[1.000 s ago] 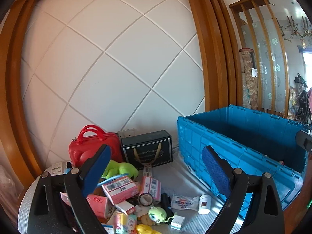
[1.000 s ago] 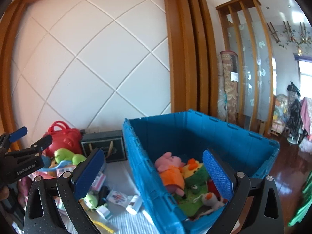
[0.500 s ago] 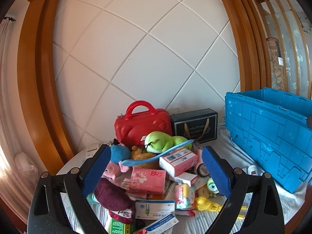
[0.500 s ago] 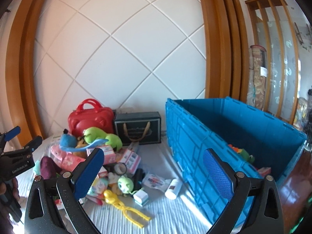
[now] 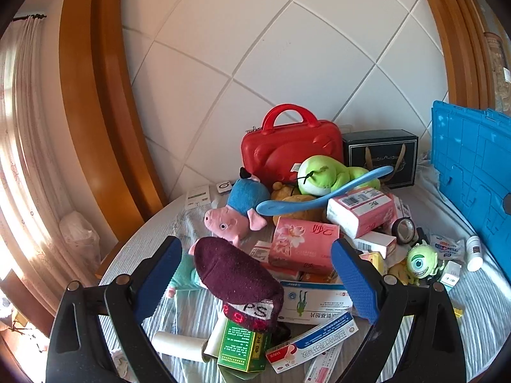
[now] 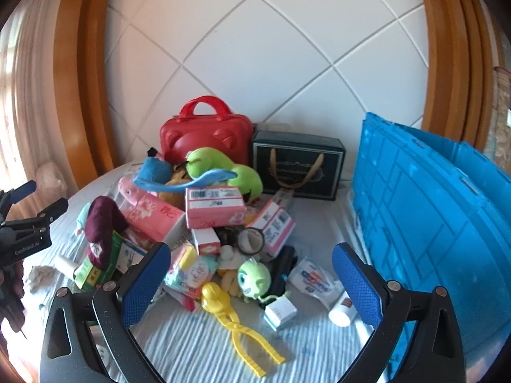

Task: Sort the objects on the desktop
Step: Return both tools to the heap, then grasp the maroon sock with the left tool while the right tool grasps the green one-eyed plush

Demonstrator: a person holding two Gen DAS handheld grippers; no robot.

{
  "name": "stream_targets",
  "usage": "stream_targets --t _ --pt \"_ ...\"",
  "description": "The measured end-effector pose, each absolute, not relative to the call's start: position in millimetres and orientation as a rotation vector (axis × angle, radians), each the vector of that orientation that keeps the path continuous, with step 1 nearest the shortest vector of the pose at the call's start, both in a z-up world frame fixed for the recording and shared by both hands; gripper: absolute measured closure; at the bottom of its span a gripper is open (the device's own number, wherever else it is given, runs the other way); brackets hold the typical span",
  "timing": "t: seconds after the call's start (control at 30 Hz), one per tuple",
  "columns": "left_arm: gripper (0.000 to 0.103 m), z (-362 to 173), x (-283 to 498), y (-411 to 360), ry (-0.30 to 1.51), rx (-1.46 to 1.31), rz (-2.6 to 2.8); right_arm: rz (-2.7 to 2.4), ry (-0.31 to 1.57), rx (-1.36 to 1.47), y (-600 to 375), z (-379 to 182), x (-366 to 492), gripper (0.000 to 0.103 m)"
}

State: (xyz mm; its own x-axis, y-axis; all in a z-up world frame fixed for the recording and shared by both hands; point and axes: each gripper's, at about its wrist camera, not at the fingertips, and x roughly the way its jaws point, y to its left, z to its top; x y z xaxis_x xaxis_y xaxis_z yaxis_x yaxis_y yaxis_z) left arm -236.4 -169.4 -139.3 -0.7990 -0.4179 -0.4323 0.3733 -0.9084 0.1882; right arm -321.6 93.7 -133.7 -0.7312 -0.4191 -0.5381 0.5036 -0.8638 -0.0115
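- Left claw gapes wide, empty, above the maroon sock at lower centre.
- Right claw gapes wide, empty, over the pile.
- Blue bin stands at right.

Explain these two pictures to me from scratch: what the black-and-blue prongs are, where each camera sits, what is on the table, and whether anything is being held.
There is no robot arm. A person holds one two-finger gripper in each hand, each with a fisheye camera looking forward along its fingers. The left wrist view shows the left gripper; the right wrist view shows the right gripper. Both are open and hold nothing. On the striped tablecloth lies a pile: a red case, a dark gift box, a green plush, a pink pig plush, a maroon sock, pink tissue packs, a one-eyed green toy, yellow plastic tongs and a white bottle. A blue crate stands to the right.
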Motion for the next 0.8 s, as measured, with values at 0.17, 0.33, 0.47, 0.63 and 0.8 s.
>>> stream_targets --t 0.17,0.33,0.47,0.63,0.8 --pt "0.007 -162 -233 -185 -0.082 0.671 -2.55 -2.434 0.268 0.705 75 -148 -342 0.0" --pt "0.007 -184 -235 -209 0.018 0.731 -2.49 -2.362 0.297 0.754 56 -165 -355 0.0" --pt "0.007 -200 -253 -226 0.052 0.803 -2.494 -2.359 0.289 0.79 48 -176 -362 0.0" --pt "0.007 -215 -286 -243 0.098 0.852 -2.515 -2.361 0.305 0.856 39 -195 -375 0.0" --pt "0.007 -240 -314 -256 0.137 0.944 -2.498 -2.335 0.324 0.905 34 -217 -390 0.0"
